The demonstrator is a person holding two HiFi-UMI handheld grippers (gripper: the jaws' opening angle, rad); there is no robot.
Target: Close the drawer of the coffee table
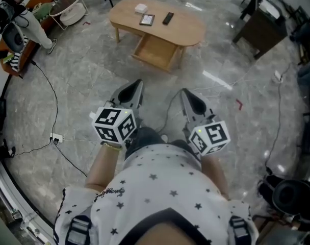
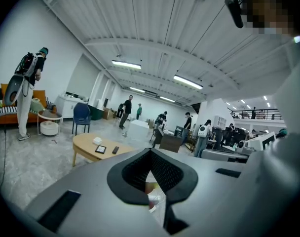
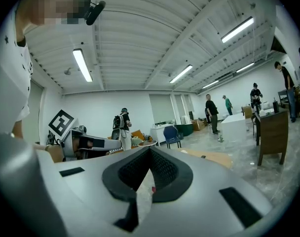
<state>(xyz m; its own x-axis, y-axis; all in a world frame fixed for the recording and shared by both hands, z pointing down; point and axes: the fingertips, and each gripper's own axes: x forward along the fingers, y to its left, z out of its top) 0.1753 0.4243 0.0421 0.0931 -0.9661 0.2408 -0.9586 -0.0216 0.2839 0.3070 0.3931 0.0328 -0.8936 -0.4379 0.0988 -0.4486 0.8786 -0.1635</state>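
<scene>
The light wooden coffee table (image 1: 188,30) stands at the top middle of the head view, well ahead of me. Its drawer (image 1: 156,51) is pulled out toward me and looks empty. My left gripper (image 1: 136,84) and right gripper (image 1: 185,92) are held side by side close to my body, both pointing at the table and far short of it. Both are shut with nothing between the jaws. The left gripper view shows the table (image 2: 88,144) at the left, beyond the left gripper (image 2: 151,154). Past the right gripper (image 3: 149,153), the table (image 3: 216,158) shows at the right.
On the tabletop lie a white box (image 1: 140,7), a tablet (image 1: 147,20) and a black remote (image 1: 168,18). A dark cabinet (image 1: 262,27) stands at the right, a round side table (image 1: 68,4) at the left. A cable (image 1: 49,88) and socket strip (image 1: 55,138) cross the floor. Several people stand in the room.
</scene>
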